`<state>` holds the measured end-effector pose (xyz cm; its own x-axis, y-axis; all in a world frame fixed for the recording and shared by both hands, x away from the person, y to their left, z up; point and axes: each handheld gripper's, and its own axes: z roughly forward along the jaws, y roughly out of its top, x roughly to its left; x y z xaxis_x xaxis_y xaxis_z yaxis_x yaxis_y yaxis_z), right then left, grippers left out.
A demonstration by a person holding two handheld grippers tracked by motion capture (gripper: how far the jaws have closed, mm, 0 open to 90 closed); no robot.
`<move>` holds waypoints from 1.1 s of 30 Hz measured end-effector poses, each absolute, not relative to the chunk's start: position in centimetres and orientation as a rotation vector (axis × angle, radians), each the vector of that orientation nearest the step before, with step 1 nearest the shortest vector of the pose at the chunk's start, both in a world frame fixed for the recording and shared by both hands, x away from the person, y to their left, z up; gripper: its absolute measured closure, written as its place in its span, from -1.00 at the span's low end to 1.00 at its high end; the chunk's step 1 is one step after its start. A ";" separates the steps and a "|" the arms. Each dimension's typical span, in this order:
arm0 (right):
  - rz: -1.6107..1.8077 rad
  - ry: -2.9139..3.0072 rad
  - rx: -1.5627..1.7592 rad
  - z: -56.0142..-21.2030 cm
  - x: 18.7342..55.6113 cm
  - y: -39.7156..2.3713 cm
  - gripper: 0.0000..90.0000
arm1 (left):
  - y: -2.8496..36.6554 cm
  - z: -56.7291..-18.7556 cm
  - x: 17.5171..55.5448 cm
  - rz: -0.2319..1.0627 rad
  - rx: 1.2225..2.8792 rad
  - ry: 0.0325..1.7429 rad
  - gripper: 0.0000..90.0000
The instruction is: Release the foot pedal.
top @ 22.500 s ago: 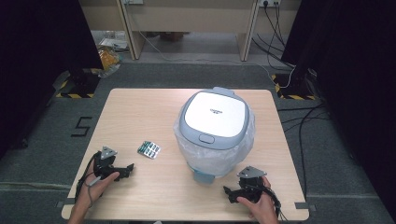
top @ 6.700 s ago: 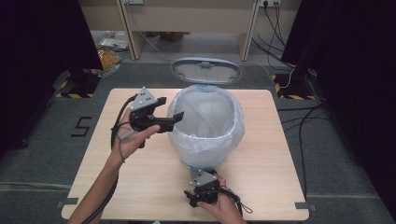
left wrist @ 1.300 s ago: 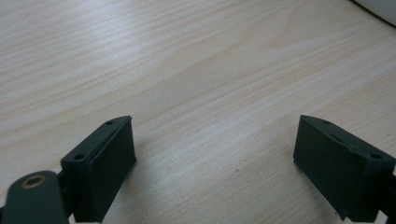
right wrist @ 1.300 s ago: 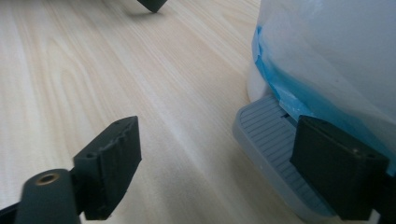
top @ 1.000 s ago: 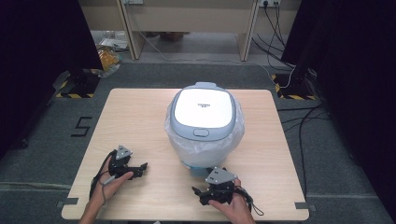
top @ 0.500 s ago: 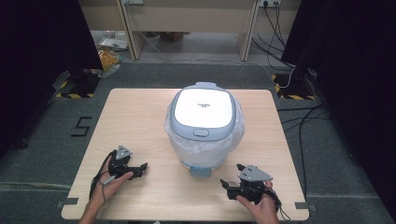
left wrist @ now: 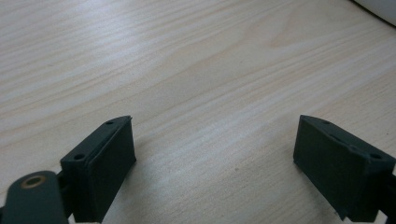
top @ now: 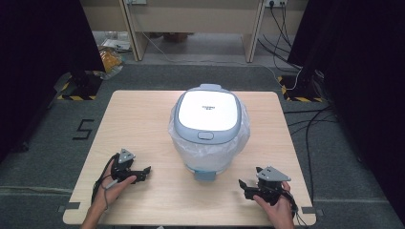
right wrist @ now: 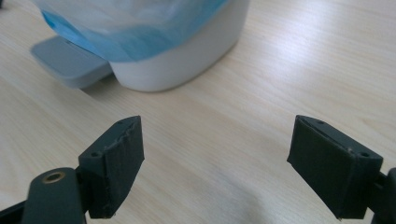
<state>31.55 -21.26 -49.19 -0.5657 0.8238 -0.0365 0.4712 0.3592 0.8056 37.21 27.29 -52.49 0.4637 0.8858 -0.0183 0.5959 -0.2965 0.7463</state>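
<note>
A white bin with a grey-rimmed lid shut on top stands in the middle of the wooden table; a clear bag liner hangs out around its rim. Its grey foot pedal points toward me. My left gripper rests on the table at the front left, open and holding nothing. My right gripper rests at the front right, open too. In the right gripper view the bin's base and pedal lie just ahead of the wide-apart jaws. The left gripper view looks down on bare wood.
The table's front edge runs just behind both hands. Beyond the table are grey carpet, a floor marking "5", cables at the right and desk legs at the back.
The bin's lid, open several seconds ago, is shut. Within the last second my right gripper has slid right, away from the pedal to the front right corner. The left gripper has stayed put.
</note>
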 end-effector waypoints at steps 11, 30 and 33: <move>0.994 2.232 1.195 -50.8 32.1 -21.9 -0.60 | 27.3 -52.5 37.2 0.529 2.011 1.229 -0.74; 0.948 2.263 1.252 -51.7 32.8 -21.8 -0.73 | 27.3 -52.5 37.2 0.528 2.013 1.230 -0.74; 0.947 2.265 1.253 -51.7 32.8 -21.8 -0.74 | 27.3 -52.5 37.2 0.528 2.012 1.229 -0.74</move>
